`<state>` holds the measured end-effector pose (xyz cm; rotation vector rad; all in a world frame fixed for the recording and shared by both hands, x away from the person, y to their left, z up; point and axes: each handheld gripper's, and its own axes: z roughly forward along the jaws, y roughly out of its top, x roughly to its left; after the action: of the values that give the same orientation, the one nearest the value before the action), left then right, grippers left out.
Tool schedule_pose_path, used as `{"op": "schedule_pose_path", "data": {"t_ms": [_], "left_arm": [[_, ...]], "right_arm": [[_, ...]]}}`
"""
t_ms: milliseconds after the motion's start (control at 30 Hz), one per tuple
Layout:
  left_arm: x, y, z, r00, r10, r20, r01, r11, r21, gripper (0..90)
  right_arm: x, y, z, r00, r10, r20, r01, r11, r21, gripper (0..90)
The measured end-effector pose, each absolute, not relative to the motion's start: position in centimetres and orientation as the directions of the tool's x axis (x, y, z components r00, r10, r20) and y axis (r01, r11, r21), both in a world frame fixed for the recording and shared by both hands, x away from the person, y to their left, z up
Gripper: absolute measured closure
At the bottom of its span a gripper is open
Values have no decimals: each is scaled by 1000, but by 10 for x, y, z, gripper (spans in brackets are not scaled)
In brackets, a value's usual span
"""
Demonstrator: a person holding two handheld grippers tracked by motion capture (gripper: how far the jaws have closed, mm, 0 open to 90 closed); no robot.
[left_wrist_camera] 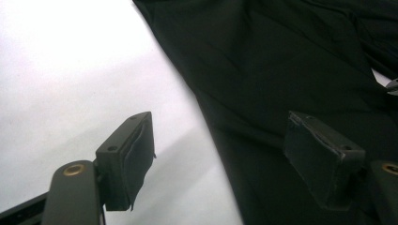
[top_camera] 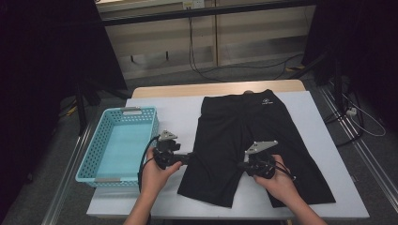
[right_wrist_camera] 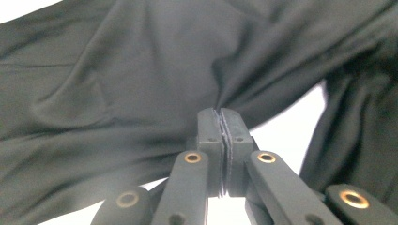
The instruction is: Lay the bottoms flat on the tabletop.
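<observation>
High view: black shorts [top_camera: 248, 140] centre frame. The right gripper view shows the right hand-held gripper [right_wrist_camera: 219, 123] pinching their fabric; the left gripper view shows the left hand-held gripper [left_wrist_camera: 220, 161] spread across their edge.

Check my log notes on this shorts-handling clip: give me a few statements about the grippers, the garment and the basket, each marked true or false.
1. The right gripper is shut on a fold of the black stretchy shorts. True.
2. The left gripper is clamped on the fabric. False: its jaws stand apart over the shorts' edge.
3. The light blue perforated plastic basket holds the shorts. False: they lie beside it on the white tabletop.
4. The basket sits to the left of the shorts in the high view. True.
</observation>
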<state>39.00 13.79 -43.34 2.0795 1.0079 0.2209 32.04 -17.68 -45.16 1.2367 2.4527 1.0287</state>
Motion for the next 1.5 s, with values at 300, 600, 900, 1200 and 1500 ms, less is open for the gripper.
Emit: {"op": "schedule_pose_path", "data": {"t_ms": [300, 600, 900, 1200, 1500], "left_arm": [[385, 138, -438, 664, 729, -166, 597, -383, 705, 243], [372, 142, -447, 671, 729, -137, 612, -440, 658, 431], [363, 133, -445, 686, 722, -89, 603, -496, 625, 663], [360, 136, -444, 671, 719, -181, 655, -461, 599, 900], [353, 153, -440, 644, 735, -212, 689, -437, 578, 900]], "right_arm": [[319, -174, -451, -635, 770, 55, 584, 433, 687, 697], [321, -160, -444, -642, 766, 20, 528, 423, 737, 459], [322, -168, -443, -613, 790, 1, 518, 402, 755, 415], [324, -172, -441, -597, 803, 7, 523, 382, 761, 392], [324, -144, -441, -680, 733, 2, 477, 441, 761, 374]]}}
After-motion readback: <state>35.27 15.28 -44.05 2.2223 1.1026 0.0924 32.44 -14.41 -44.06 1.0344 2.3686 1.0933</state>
